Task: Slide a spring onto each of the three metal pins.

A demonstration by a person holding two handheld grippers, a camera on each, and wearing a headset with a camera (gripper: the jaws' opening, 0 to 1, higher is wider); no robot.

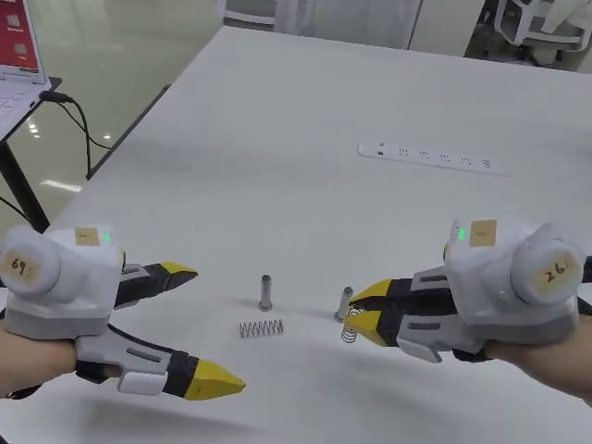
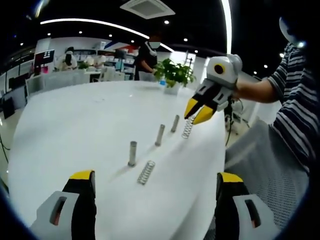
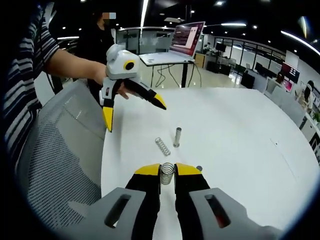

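Metal spring (image 3: 167, 173) in right tool (image 3: 168, 170)

The left gripper (image 1: 213, 324) has a round sticker (image 1: 18, 266) on the end of its white body, handwritten "69". The right gripper (image 1: 353, 317) has a second sticker (image 1: 553, 273) in the same place, handwritten "26". Each body also has a small tan tag on top, the left tag (image 1: 87, 236) and the right tag (image 1: 483, 232); nothing on them can be read. The laptop screen (image 1: 14, 37) shows red panels with pale print too small to read.
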